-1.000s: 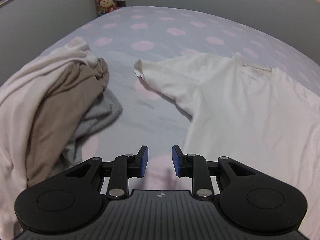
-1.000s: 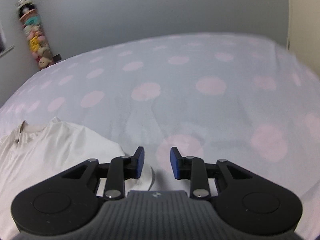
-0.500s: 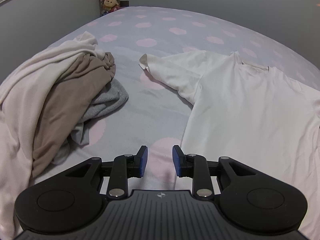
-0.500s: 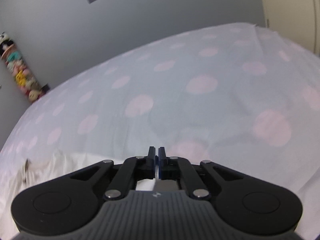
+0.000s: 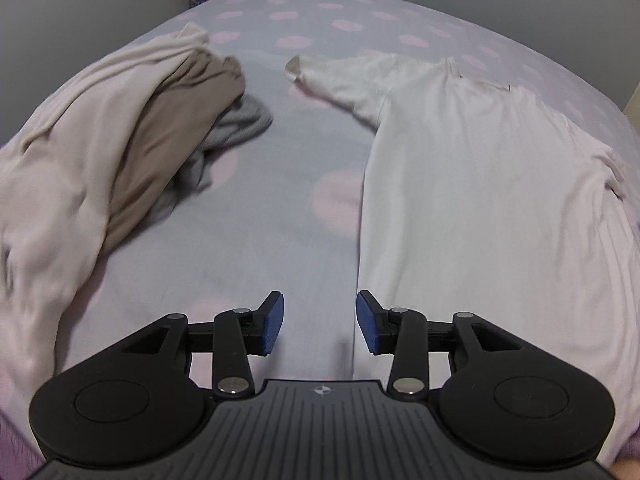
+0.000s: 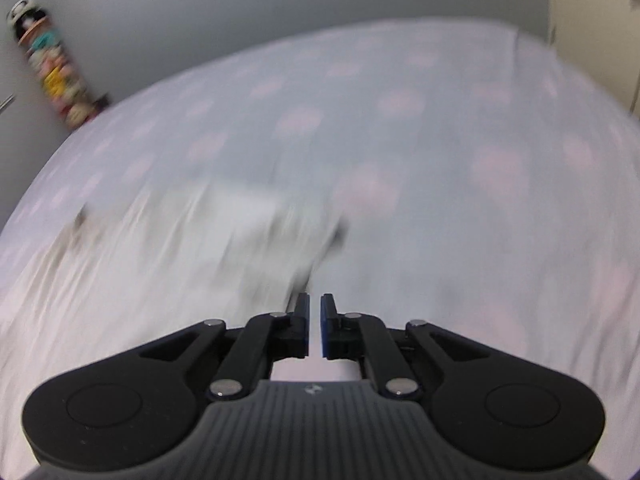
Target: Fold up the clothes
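A white T-shirt lay spread flat on a bed covered in a pale sheet with pink dots, one sleeve stretched out toward a heap of unfolded clothes in cream, tan and grey, well apart from it. The left gripper hung low over the bare sheet just beside the shirt's near side edge, its blue-padded jaws wide apart and holding nothing. In the right wrist view, heavily blurred, the right gripper was seen with its jaws drawn almost together, a narrow gap showing between the pads; the shirt lay ahead and to the left of them, and whether any cloth was caught could not be told. A column of stuffed toys stood against the grey wall beyond the bed.
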A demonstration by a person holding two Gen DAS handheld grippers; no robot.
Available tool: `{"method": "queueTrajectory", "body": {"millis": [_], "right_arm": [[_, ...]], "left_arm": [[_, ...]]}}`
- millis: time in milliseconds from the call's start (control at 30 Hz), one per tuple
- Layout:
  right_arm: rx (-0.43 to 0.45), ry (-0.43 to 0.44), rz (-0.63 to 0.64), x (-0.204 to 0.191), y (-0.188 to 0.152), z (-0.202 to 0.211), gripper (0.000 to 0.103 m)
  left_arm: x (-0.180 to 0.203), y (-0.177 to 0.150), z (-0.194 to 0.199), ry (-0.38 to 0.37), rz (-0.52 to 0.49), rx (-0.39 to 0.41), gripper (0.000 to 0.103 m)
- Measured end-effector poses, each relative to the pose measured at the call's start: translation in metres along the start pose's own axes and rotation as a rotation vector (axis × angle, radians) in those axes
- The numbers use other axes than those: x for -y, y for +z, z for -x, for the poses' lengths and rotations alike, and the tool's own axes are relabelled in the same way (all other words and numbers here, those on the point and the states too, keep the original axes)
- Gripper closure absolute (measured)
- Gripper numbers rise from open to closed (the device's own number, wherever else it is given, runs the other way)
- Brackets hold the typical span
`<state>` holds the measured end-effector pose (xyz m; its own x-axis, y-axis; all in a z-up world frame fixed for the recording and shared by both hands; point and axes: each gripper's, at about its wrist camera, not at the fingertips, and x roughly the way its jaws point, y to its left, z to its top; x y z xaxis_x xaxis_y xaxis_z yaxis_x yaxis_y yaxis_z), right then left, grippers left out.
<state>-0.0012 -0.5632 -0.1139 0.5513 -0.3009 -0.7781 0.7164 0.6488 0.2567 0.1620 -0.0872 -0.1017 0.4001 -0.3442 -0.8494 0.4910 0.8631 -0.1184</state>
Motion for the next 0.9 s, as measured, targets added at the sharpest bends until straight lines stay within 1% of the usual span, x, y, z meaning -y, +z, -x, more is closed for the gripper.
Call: {"method": "queueTrajectory", "body": {"millis": [67,200,233,300,367,400,467,533,567,667,733,800,867,900], "right_arm": [[-0.055,0.013,0.007,-0.008,-0.04,0.019,0.074],[-0.181,-0.007,0.044,-0.025,-0.115,0.053,0.074],[-0.199,-0.006,0.046,-0.027,-0.129,0.061,0.074],[-0.217,0.001,0.051,-0.03,-0.153,0.077,0.071],[-0.209,-0.001,0.055,-0.033,-0.168,0.094,0.065],[-0.204,-0.002,0.057,-0.035,-0.176,0.101,0.064],[-0.211,0.003,0.058,-0.04,-0.188,0.112,0.062],[-0.206,-0.018,0.072,-0.044,-0.194,0.124,0.061],[-0.201,-0.035,0.084,-0.045,-0.196,0.13,0.059],[-0.205,-0.129,0.137,-0.048,-0.192,0.132,0.059],[-0.228,-0.168,0.129,-0.044,-0.191,0.134,0.059],[-0.259,-0.177,0.106,-0.04,-0.187,0.132,0.059],[-0.309,-0.172,0.12,-0.041,-0.182,0.121,0.059],[-0.336,-0.189,0.135,-0.041,-0.183,0.112,0.058]], "left_arm": [[-0.004,-0.014,0.007,-0.014,0.024,-0.013,0.06],[-0.012,-0.043,0.022,-0.041,0.072,-0.04,0.059],[-0.014,-0.05,0.026,-0.047,0.084,-0.046,0.058],[-0.019,-0.065,0.034,-0.061,0.108,-0.06,0.057],[-0.022,-0.079,0.038,-0.074,0.136,-0.078,0.056],[-0.022,-0.086,0.036,-0.08,0.156,-0.095,0.056],[-0.021,-0.097,0.031,-0.082,0.185,-0.115,0.056],[-0.018,-0.105,0.028,-0.074,0.185,-0.127,0.057],[-0.015,-0.107,0.027,-0.069,0.171,-0.126,0.057],[-0.012,-0.109,0.025,-0.06,0.16,-0.138,0.057],[-0.014,-0.106,0.027,-0.068,0.168,-0.146,0.057],[-0.015,-0.105,0.031,-0.067,0.169,-0.134,0.057],[-0.017,-0.105,0.036,-0.065,0.17,-0.123,0.057],[-0.019,-0.106,0.037,-0.068,0.184,-0.122,0.057]]}}
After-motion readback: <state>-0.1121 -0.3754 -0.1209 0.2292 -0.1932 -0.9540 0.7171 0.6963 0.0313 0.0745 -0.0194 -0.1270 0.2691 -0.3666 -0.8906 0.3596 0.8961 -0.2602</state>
